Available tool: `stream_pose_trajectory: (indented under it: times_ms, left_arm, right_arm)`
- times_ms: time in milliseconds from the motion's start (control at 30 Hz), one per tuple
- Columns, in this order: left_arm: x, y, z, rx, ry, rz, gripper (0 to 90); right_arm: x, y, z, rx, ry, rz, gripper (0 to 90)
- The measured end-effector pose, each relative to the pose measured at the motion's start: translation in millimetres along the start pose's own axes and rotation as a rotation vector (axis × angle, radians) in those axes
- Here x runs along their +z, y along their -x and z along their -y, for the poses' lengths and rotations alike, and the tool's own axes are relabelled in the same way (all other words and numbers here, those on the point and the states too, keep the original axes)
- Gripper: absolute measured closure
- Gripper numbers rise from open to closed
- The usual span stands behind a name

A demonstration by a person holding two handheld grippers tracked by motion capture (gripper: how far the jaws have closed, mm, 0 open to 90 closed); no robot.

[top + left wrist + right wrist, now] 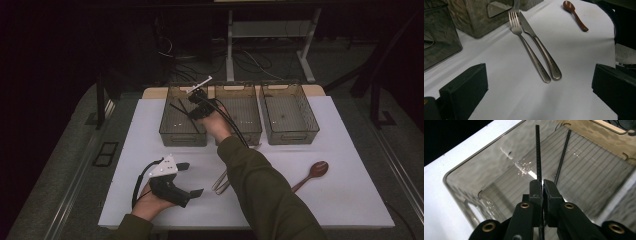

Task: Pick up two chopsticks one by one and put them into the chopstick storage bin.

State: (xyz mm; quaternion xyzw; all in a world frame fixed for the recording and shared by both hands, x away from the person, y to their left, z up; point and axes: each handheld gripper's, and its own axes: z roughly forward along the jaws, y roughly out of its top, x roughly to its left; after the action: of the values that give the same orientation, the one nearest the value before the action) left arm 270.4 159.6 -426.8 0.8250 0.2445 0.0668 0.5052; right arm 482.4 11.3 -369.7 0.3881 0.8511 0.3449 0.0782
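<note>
My right gripper [194, 111] hovers over the left clear grey bin [172, 131]. It is shut on a pair of thin black chopsticks [177, 108] that slant down into the bin. In the right gripper view the jaws [542, 182] pinch the chopsticks [538, 152] above the ribbed bin floor [584, 170]. My left gripper [192, 179] rests low at the front left of the white mat, open and holding nothing. Between its wide-apart jaws [540, 87] lie a steel fork [529, 50] and a knife [541, 47], side by side.
Two more clear bins, the middle one [248, 131] and the right one [291, 135], stand in a row at the back. A brown wooden spoon [312, 174] lies at the right. The right forearm crosses over the fork and knife [221, 182]. The mat's edge [250, 226] is near.
</note>
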Motion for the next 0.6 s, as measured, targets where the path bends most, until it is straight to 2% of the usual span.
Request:
stream_pose_trajectory:
  times_ms: [133,267,333,467,600]
  left_arm:
    - [0.2,-0.6,-1.1,0.004,0.002,0.004,0.0]
    - [0.3,-1.4,-1.4,0.0,0.007,0.005,0.0]
    - [0.6,-1.6,-1.5,0.0,0.005,0.005,0.0]
    - [1.1,-1.3,-1.7,0.004,0.002,0.004,0.0]
    - [1.1,-1.6,-1.5,0.005,0.001,0.001,0.0]
  right_arm:
    - [7.0,-1.7,-6.6,-0.005,0.004,0.011,83.9]
    - [5.7,-3.8,-10.3,-0.016,0.031,-0.004,68.9]
    - [2.8,-4.0,-10.5,-0.019,0.04,-0.005,65.7]
    - [-3.9,-3.5,-9.2,-0.028,0.04,-0.038,57.1]
    - [-15.6,-2.3,-4.9,-0.03,0.071,-0.061,50.3]
